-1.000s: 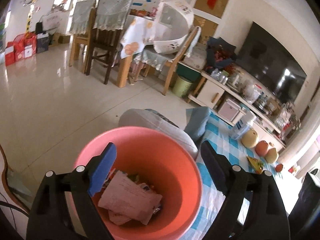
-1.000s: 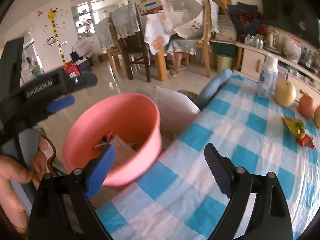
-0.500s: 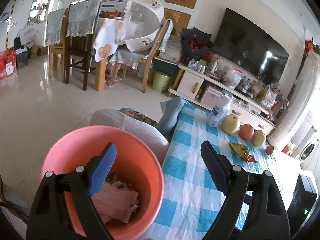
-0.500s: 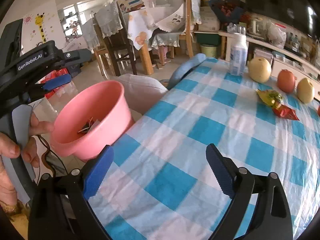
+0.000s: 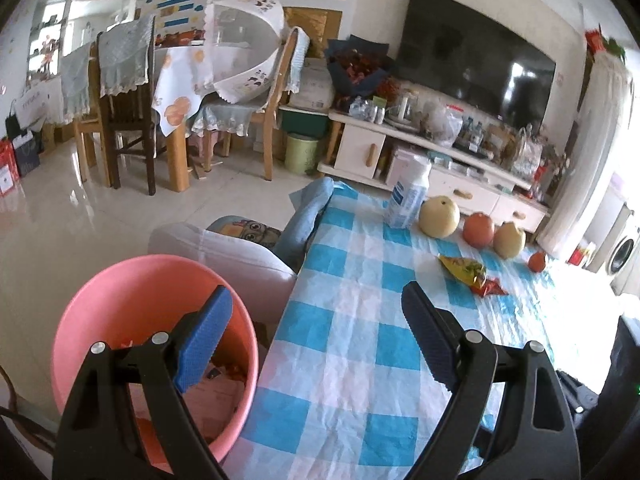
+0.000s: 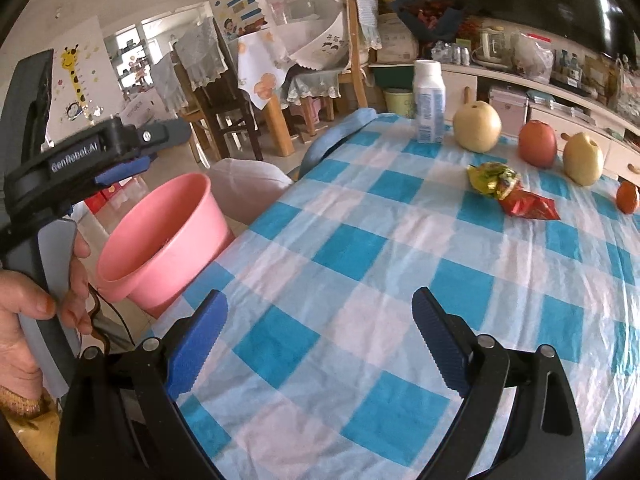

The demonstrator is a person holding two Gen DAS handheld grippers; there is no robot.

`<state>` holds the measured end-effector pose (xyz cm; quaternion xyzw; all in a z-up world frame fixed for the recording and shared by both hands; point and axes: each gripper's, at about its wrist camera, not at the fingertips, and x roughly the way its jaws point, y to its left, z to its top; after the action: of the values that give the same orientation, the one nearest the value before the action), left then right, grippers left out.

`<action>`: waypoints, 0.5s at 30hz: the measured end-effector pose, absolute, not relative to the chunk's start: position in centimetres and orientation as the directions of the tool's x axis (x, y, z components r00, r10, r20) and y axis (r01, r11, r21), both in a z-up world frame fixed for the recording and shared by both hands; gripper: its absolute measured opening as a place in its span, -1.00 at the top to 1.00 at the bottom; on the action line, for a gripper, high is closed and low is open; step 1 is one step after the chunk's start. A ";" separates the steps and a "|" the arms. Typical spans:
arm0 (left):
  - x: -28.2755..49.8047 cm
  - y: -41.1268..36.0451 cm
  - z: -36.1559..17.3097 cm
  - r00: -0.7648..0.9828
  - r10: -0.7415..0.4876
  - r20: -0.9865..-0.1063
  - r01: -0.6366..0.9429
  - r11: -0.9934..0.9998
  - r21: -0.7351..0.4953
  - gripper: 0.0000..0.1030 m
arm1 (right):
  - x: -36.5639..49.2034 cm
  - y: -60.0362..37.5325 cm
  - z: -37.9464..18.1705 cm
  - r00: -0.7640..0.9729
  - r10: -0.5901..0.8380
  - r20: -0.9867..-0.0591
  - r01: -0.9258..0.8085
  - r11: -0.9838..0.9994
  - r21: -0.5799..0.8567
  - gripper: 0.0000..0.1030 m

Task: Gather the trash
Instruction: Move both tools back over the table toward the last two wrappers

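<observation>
The crumpled snack wrapper (image 6: 508, 190) — yellow-green at one end, red at the other — lay on the blue-and-white checked tablecloth (image 6: 400, 280), toward two o'clock from the right gripper (image 6: 320, 340) and well apart from it; in the left wrist view the same wrapper (image 5: 470, 274) sat at about one o'clock from the left gripper (image 5: 316, 328). Just beyond it, along the far edge of the table, stood a row: a white bottle (image 6: 429, 102), a pale pear (image 6: 477, 126), a red-orange fruit (image 6: 537, 143), a second pale pear (image 6: 583, 158) and a small orange fruit (image 6: 627, 197) at the three o'clock edge. The pink bucket (image 6: 160, 240) stood off the table's near-left corner, at ten o'clock from the right gripper, with paper scraps (image 5: 218, 392) lying in its bottom. The right gripper hung above the cloth with its jaws spread wide and nothing between them. The left gripper was likewise spread wide and empty — one blue pad (image 5: 204, 344) over the bucket's mouth, the other over the cloth. In the right wrist view the person's hand (image 6: 36, 320) was wrapped around the left gripper's handle at nine o'clock.
</observation>
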<state>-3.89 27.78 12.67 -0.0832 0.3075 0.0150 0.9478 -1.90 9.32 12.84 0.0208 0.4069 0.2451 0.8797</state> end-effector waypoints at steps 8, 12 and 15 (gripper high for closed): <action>-3.1 23.8 12.2 0.788 -0.024 -0.616 -0.030 0.997 -0.077 -0.69 | -1.1 4.8 12.7 0.550 0.440 -0.710 -0.361 0.892 0.273 -0.80; -2.9 21.5 12.2 0.782 -0.028 -0.623 -0.001 0.999 -0.047 -0.69 | -0.6 1.9 13.1 0.561 0.446 -0.697 -0.322 0.893 0.314 -0.80; -2.6 19.3 12.2 0.776 -0.041 -0.629 0.033 0.999 -0.025 -0.69 | -0.1 -0.3 13.2 0.566 0.442 -0.696 -0.283 0.897 0.340 -0.80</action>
<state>-2.63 19.26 12.24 -0.0060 0.3337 -0.0199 0.9424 -0.12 -0.31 13.24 0.0952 0.4179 0.2058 0.8798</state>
